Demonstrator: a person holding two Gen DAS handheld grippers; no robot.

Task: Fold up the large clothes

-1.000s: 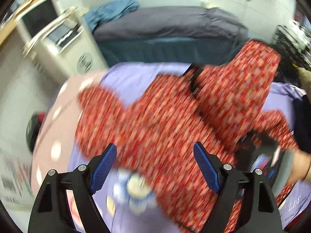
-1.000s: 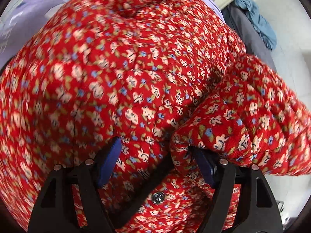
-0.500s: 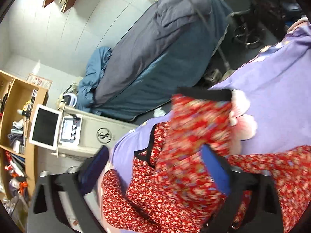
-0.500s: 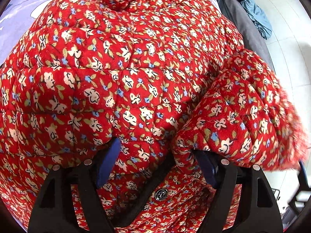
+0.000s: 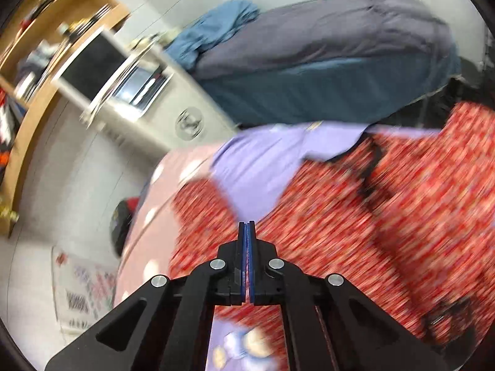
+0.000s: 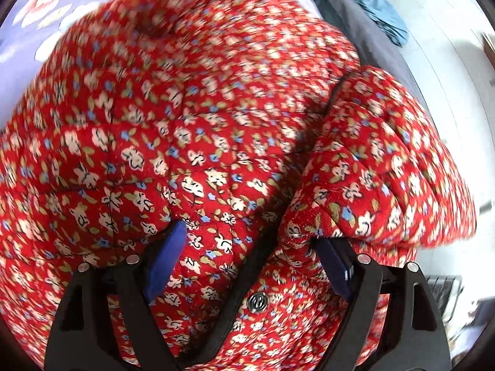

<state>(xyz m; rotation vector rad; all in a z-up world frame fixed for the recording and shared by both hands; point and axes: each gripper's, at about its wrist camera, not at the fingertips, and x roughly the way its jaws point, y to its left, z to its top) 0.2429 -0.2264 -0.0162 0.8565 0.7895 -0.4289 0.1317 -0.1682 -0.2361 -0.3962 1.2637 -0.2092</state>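
1. Left tool: blue pads pressed flat together, nothing visible between them. It sits above the red quilted floral jacket, not gripping it.
2. Right tool: blue-padded fingers spread apart, with jacket fabric bunched between them. Pads touch fabric on both sides, but the gap is wide; cannot tell whether it counts as a real clamp.
3. The jacket fills nearly the whole right wrist view. A black-trimmed front edge runs between the fingers, with a round metal snap button just beside the trim.
4. A padded fold of the jacket, likely a sleeve, bulges over the right-hand finger.
5. In the left wrist view the jacket lies spread on a lilac bedsheet with pale flower print, covering the right and lower middle of the frame; black trim near the collar. Heavy motion blur there.
6. A pink spotted cover lies at the sheet's left edge.
7. Background: a dark grey and teal covered bed with a blue crumpled garment at its left end, a white cabinet with a screen, and a wooden shelf at far left.
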